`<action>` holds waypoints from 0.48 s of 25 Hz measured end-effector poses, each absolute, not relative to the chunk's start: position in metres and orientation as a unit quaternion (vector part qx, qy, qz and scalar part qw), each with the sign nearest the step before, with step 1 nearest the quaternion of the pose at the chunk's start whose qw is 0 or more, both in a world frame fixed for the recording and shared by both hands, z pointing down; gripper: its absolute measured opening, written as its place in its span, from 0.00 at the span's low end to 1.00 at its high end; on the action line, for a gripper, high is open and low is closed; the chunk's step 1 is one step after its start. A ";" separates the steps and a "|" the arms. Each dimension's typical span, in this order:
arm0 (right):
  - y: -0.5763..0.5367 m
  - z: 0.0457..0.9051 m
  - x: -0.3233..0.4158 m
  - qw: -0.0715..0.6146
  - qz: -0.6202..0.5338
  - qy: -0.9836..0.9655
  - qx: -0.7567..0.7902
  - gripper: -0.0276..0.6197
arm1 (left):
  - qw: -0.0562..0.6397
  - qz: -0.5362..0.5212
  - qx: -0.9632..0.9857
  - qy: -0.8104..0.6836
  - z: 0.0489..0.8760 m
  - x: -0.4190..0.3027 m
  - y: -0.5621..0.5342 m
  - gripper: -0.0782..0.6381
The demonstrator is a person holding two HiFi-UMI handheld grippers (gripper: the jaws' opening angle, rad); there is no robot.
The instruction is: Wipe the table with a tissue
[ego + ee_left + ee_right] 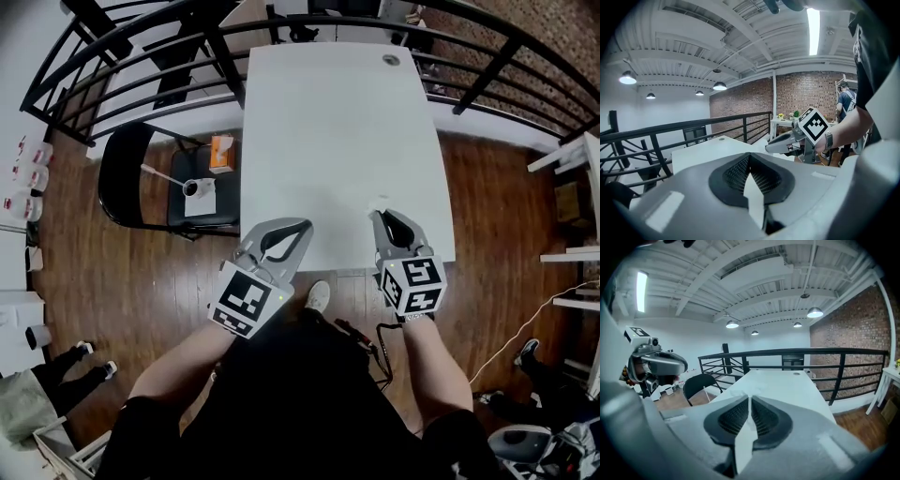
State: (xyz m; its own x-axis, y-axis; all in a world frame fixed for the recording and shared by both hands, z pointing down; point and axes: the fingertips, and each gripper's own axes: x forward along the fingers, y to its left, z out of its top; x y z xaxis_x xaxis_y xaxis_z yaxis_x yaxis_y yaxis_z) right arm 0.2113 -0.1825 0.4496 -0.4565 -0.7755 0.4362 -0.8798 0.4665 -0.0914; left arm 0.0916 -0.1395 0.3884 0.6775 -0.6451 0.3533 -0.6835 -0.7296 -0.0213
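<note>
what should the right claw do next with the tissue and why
Probably press down and sweep forward across the table. The right claw looks shut on the tissue at the table's near edge, and the white top stretches away ahead of it. The left claw is shut on nothing, so the wiping seems to fall to the right one.
</note>
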 end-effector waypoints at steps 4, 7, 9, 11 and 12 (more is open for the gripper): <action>-0.169 0.432 0.205 0.155 0.147 -0.839 0.501 0.05 | 0.047 0.169 0.918 -0.355 0.381 0.088 -0.131 0.13; -0.155 0.419 0.197 0.151 0.140 -0.835 0.511 0.05 | 0.042 0.163 0.923 -0.345 0.373 0.080 -0.121 0.13; -0.143 0.413 0.190 0.150 0.136 -0.830 0.520 0.05 | 0.039 0.159 0.927 -0.336 0.370 0.073 -0.112 0.13; -0.128 0.409 0.182 0.149 0.133 -0.823 0.531 0.05 | 0.036 0.155 0.932 -0.326 0.368 0.064 -0.101 0.13; -0.120 0.406 0.177 0.148 0.132 -0.820 0.537 0.05 | 0.035 0.153 0.934 -0.320 0.367 0.059 -0.095 0.13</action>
State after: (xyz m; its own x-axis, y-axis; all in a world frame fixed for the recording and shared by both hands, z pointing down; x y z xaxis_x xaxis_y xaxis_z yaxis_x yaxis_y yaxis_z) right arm 0.1773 -0.1198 0.4064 -0.3798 -0.8410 0.3853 -0.9195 0.3890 -0.0573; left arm 0.0589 -0.0951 0.3665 0.7480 -0.5882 0.3074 -0.6094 -0.7922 -0.0330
